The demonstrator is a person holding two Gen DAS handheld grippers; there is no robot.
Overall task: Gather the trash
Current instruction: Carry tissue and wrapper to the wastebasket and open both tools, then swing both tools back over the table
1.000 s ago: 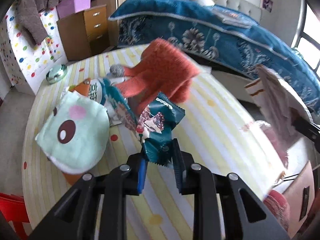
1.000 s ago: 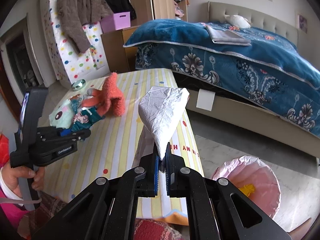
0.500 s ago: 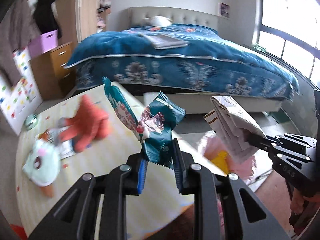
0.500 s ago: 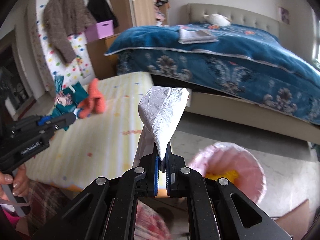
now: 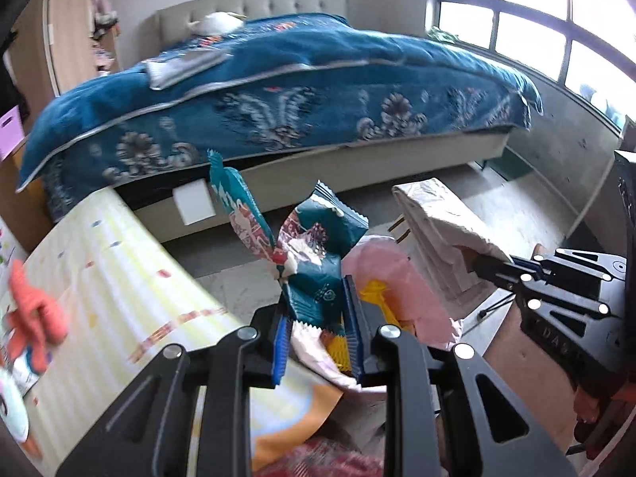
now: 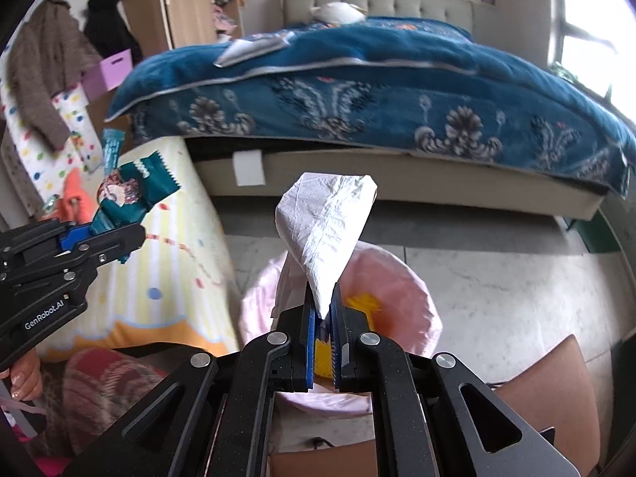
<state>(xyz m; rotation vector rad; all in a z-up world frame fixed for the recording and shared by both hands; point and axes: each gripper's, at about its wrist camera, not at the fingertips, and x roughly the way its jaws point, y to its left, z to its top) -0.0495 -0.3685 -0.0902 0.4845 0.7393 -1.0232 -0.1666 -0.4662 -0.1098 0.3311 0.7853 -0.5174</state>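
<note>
Both tools have swung away from the bench (image 5: 131,278) within the last second and now point toward the pink-lined trash bin (image 6: 401,278) on the floor beside the bed (image 6: 357,79). The left tool (image 5: 316,334) is clenched on a teal snack wrapper (image 5: 318,262), which stands up from its jaws; a second ago that wrapper hung over the clutter on the bench, and now the bin's pink liner shows just behind it, toward 1 o'clock. The right tool (image 6: 322,330) is clenched on a crumpled white paper bag (image 6: 326,230), with the bin's mouth directly beyond, at 12 o'clock. The orange glove (image 5: 33,314) and other things on the bench have slid off to 9 o'clock. By my reading, pick-up is done for these two pieces, and both are nearly placed for dropping; release over the opening appears to be what remains.
</note>
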